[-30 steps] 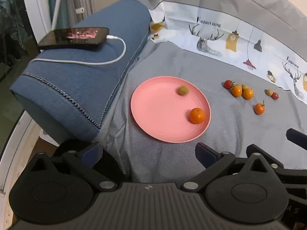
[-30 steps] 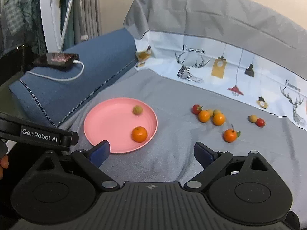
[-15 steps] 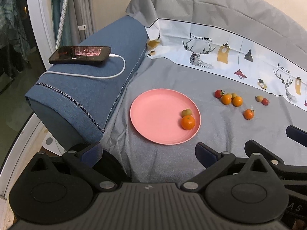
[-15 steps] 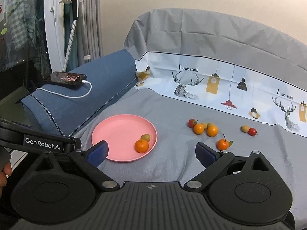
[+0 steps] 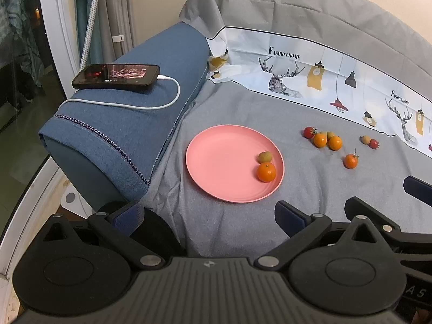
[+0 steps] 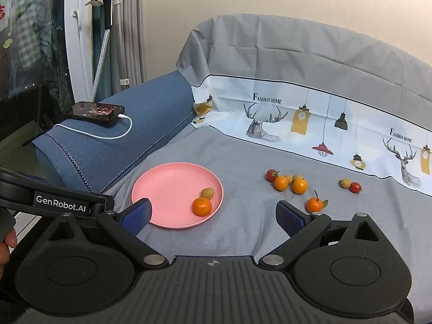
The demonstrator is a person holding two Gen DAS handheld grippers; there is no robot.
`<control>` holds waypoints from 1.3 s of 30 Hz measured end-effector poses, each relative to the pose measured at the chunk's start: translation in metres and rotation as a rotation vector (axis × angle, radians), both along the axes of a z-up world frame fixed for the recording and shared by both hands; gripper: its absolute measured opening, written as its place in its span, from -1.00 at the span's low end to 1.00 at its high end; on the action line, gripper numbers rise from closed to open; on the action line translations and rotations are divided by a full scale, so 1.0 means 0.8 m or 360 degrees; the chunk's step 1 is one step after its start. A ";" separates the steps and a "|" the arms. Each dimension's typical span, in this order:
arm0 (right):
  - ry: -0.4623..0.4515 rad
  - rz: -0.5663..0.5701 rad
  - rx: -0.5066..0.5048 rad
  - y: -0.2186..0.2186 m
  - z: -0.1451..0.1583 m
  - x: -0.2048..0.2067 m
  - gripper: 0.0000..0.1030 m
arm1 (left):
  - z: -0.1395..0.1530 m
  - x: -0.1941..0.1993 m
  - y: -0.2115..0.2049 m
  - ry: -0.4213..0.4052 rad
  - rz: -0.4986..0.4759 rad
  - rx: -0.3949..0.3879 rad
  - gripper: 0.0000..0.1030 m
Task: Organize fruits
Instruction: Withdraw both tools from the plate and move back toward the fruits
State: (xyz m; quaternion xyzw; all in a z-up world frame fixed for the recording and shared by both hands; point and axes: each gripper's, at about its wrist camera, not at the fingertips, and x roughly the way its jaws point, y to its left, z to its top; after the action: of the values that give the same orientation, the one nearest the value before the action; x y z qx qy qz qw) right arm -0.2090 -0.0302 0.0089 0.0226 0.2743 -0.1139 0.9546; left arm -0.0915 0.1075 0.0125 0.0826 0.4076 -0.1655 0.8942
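Note:
A pink plate lies on the grey cover. On it sit an orange mandarin and a small tan fruit, touching. Right of the plate lies a cluster of a red tomato, two oranges and small tan fruits. A stemmed mandarin lies alone. Further right are a tan fruit and a red tomato. My left gripper and right gripper are open and empty, held back from the plate.
A blue sofa arm stands left of the plate with a phone and its white cable on top. A printed cover strip runs along the backrest. A garment steamer stands behind the sofa arm.
Both grippers have pulled back and up from the plate, so the scene looks farther. The small tan fruit rolled across the plate and now rests against the mandarin.

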 end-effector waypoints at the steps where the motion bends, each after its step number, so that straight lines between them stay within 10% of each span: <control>1: 0.0002 0.0000 0.0000 0.002 0.000 0.000 0.90 | 0.000 0.001 0.000 0.0003 0.0000 0.0001 0.99; 39: 0.0094 0.0003 0.0118 -0.017 -0.022 0.019 0.91 | -0.021 0.017 -0.017 0.0076 -0.0015 0.0102 0.99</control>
State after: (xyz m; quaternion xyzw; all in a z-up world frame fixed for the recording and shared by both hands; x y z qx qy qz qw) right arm -0.1936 -0.0440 -0.0087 0.0544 0.3063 -0.1033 0.9447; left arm -0.0777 0.0936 -0.0043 0.1092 0.4336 -0.1585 0.8803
